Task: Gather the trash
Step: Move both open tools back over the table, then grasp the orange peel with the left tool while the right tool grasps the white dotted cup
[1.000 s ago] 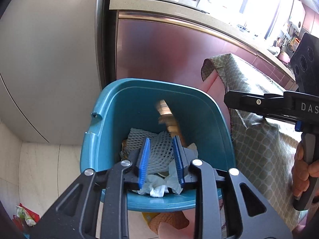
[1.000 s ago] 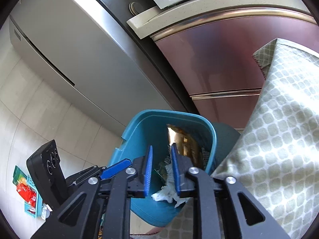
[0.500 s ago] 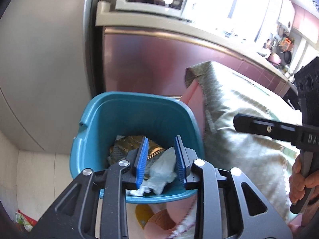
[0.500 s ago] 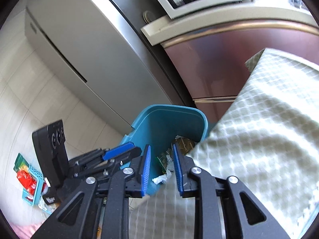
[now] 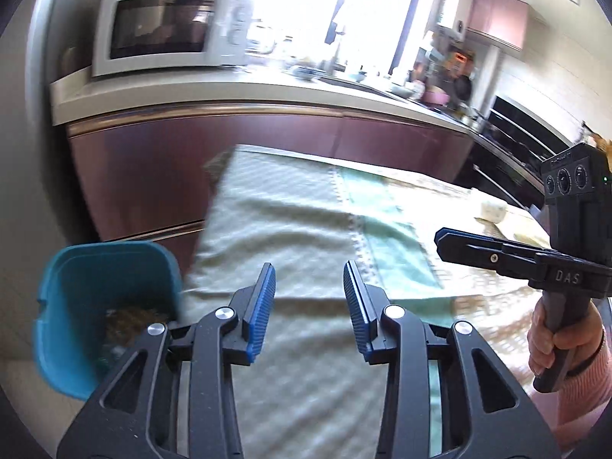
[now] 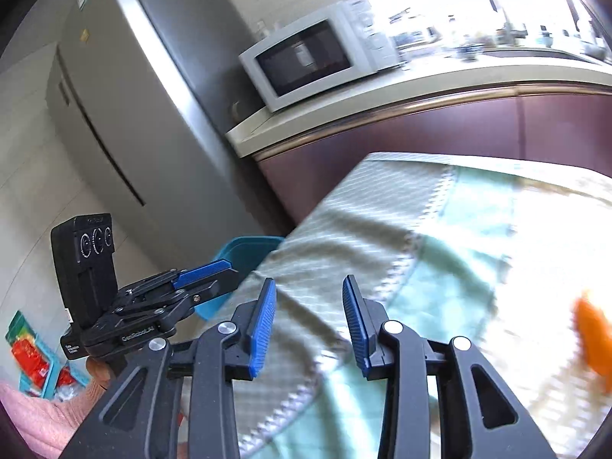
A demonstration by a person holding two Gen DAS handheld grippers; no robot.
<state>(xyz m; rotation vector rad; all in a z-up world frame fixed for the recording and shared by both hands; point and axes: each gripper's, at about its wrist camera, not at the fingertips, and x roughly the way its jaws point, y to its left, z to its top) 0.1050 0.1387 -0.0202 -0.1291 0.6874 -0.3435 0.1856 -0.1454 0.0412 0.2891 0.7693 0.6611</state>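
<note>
The teal trash bin [image 5: 103,306] stands on the floor at the table's left end, with crumpled trash inside; its rim also shows in the right wrist view [image 6: 244,248]. My left gripper [image 5: 309,306] is open and empty above the table's patterned cloth [image 5: 298,222]. My right gripper [image 6: 308,313] is open and empty over the same cloth [image 6: 382,229]. An orange blurred item [image 6: 593,340] lies on the table at the right. A pale item [image 5: 491,208] lies at the table's far right. The right gripper also shows in the left wrist view [image 5: 459,244], and the left gripper in the right wrist view [image 6: 206,275].
A maroon counter [image 5: 267,160] with a white microwave [image 5: 164,30] runs behind the table. A grey fridge [image 6: 126,114] stands to the left. Red packets in a teal tray [image 6: 34,359] lie on the floor at far left.
Both grippers have lifted and swung right, from over the bin to over the table. Their jaws have opened wider. The bin now sits low at the left.
</note>
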